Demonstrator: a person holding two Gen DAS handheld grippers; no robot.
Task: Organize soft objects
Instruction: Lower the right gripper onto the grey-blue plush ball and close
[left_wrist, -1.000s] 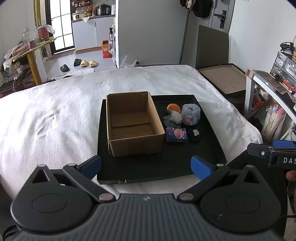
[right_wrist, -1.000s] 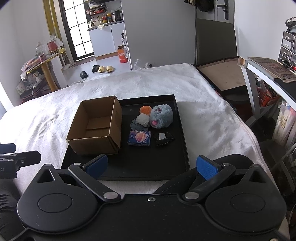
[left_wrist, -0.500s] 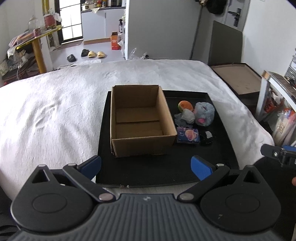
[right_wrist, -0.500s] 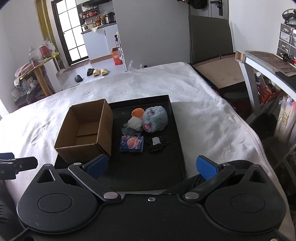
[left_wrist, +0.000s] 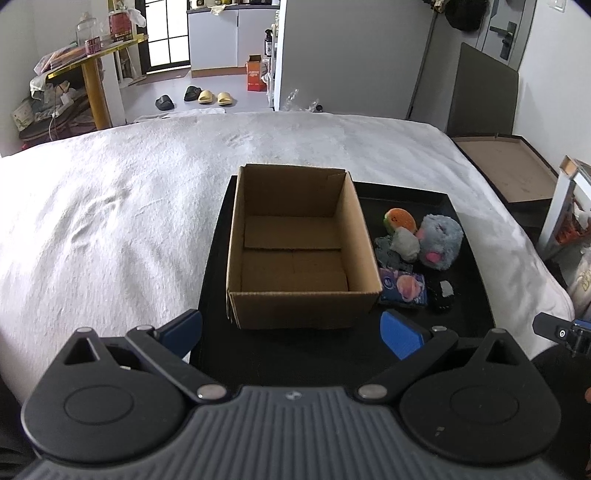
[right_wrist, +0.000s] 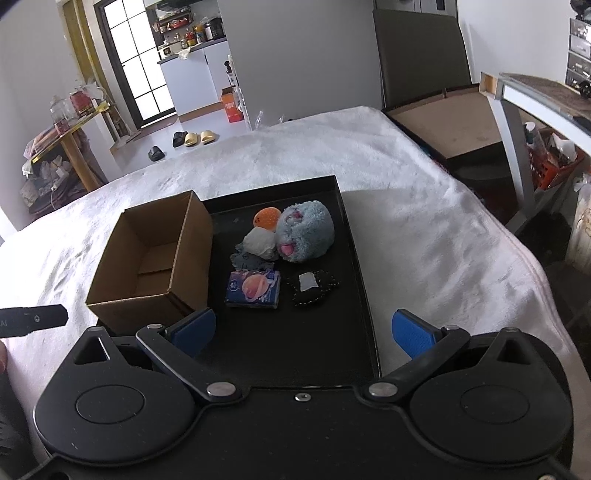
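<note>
An empty cardboard box (left_wrist: 299, 251) (right_wrist: 155, 258) stands on the left of a black tray (left_wrist: 465, 314) (right_wrist: 354, 291). To its right lie soft things: an orange ball (right_wrist: 266, 218), a blue-grey plush (right_wrist: 306, 230) (left_wrist: 439, 242), a white-grey bundle (right_wrist: 260, 242), a blue packet (right_wrist: 254, 288) (left_wrist: 403, 291) and a small black pouch (right_wrist: 312, 286). My left gripper (left_wrist: 291, 332) is open and empty, just short of the box's near wall. My right gripper (right_wrist: 303, 332) is open and empty over the tray's near part, short of the packet.
The tray lies on a white blanket (left_wrist: 110, 221) over a bed. A brown board (right_wrist: 454, 122) and a shelf unit (right_wrist: 535, 110) stand at the right. A yellow table (left_wrist: 88, 74) and slippers (left_wrist: 207, 96) are on the far floor.
Both grippers have moved forward towards the tray; the box and the soft things look larger and nearer. Both grippers stay open and nothing on the tray has moved.
</note>
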